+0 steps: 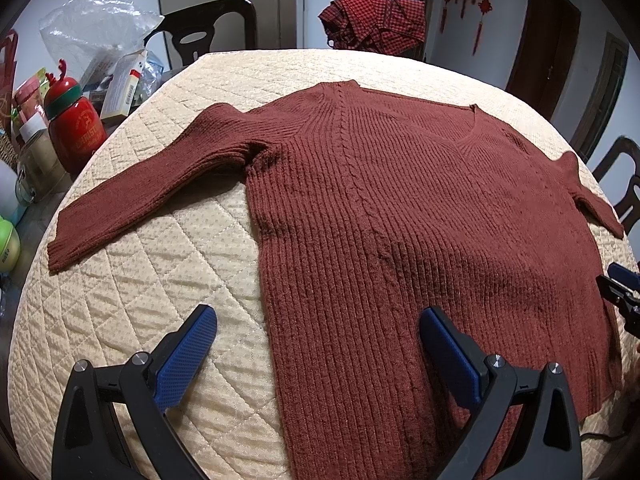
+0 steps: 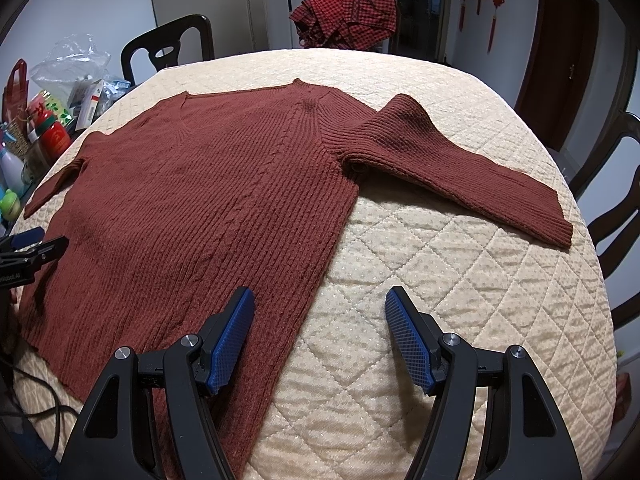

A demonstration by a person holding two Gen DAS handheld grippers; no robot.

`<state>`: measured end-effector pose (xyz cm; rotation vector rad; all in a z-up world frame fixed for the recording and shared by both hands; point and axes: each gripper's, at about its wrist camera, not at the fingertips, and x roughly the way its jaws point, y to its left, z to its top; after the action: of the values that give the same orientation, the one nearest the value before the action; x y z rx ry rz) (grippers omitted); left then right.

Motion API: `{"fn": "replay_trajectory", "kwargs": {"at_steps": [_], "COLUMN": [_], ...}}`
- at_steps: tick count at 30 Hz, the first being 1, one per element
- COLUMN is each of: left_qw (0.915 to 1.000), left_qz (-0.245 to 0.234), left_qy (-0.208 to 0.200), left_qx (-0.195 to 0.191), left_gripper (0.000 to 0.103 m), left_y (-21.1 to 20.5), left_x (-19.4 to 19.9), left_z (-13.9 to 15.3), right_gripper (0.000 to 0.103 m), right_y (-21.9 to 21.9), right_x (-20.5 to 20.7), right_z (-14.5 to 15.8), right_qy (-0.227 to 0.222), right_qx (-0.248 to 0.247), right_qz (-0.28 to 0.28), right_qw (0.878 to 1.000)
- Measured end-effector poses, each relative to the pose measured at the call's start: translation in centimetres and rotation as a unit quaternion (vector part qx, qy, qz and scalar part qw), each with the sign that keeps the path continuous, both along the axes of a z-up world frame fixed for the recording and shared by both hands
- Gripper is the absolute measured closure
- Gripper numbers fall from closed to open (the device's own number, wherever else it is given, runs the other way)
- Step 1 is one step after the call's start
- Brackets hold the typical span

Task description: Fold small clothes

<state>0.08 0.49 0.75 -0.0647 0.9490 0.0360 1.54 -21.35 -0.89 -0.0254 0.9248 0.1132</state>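
A rust-brown ribbed knit sweater [image 1: 400, 208] lies flat and spread out on the cream quilted table cover [image 1: 160, 280], neckline away from me, both sleeves stretched sideways. My left gripper [image 1: 318, 314] hovers open over the sweater's lower left edge, with one blue pad above the quilt and the other above the knit. In the right wrist view the same sweater [image 2: 208, 200] fills the left half, and its right sleeve [image 2: 460, 164] reaches out over the quilt. My right gripper [image 2: 320, 294] hangs open above the sweater's lower right edge, holding nothing.
A red checked cloth [image 1: 376, 20] is heaped at the table's far edge. Clutter crowds the left side: a red bottle [image 1: 76, 128], boxes and a plastic bag [image 1: 96, 20]. Dark chairs [image 2: 168, 46] stand around the table. A cable [image 2: 44, 404] lies at the near left.
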Motion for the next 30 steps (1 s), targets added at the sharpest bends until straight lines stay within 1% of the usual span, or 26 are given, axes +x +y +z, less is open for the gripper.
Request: {"fn": "replay_trajectory", "kwargs": {"at_steps": [3,6,8,9,12,16,19,22,25,26,27,28,29,30], "left_qw": [0.9999,0.9995,0.9986,0.9983,0.9949,0.9865,0.9762,0.9644,0.9576,0.9565,0.956,0.9557,0.9557,0.9557], "left_qz": [0.0,0.009,0.028,0.037,0.087,0.156,0.211,0.259,0.283,0.288,0.29,0.292,0.293,0.293], "left_qy": [-0.005,-0.028,-0.042,-0.045,-0.05,-0.051,-0.049,-0.048,-0.047,-0.045,-0.041,-0.031,-0.027,-0.029], "left_qx": [-0.013,-0.009,-0.012,-0.012,-0.009,-0.003,0.005,0.025,0.023,0.021,0.017,0.011,0.006,0.009], "left_gripper": [0.001,0.001,0.002,0.004,0.007,0.01,0.012,0.013,0.013,0.015,0.021,0.024,0.025,0.03], "left_y": [0.5,1.4,3.0,3.5,6.5,11.2,14.6,17.3,19.3,19.8,20.0,20.5,20.7,20.6], "left_x": [0.2,0.3,0.6,0.6,1.0,1.1,0.8,0.8,1.0,1.0,1.1,1.4,1.6,1.6], "left_z": [0.4,1.6,2.3,2.4,2.5,1.9,1.2,0.7,0.2,0.0,-0.3,-0.8,-1.2,-1.0], "right_gripper": [0.035,0.035,0.035,0.035,0.035,0.035,0.034,0.034,0.035,0.035,0.035,0.035,0.035,0.035], "right_y": [0.1,0.5,0.8,1.1,2.0,3.0,3.7,4.2,4.5,4.6,4.6,4.7,4.7,4.8], "right_x": [0.3,0.4,0.9,1.1,1.7,2.5,3.1,3.5,3.8,3.9,4.1,4.2,4.2,4.2], "right_z": [0.9,1.8,2.1,2.2,2.5,2.7,2.8,2.9,2.7,2.6,2.5,2.5,2.5,2.5], "right_qy": [-0.01,-0.024,-0.029,-0.03,-0.035,-0.038,-0.038,-0.038,-0.035,-0.033,-0.031,-0.03,-0.029,-0.029], "right_qx": [0.003,0.005,0.007,0.008,0.008,0.009,0.011,0.009,0.006,0.006,0.006,0.007,0.007,0.007], "right_qz": [0.004,0.009,0.013,0.016,0.027,0.041,0.048,0.055,0.062,0.063,0.064,0.065,0.067,0.067], "right_qw": [1.0,1.0,0.999,0.999,0.999,0.998,0.998,0.998,0.997,0.997,0.997,0.997,0.997,0.997]}}
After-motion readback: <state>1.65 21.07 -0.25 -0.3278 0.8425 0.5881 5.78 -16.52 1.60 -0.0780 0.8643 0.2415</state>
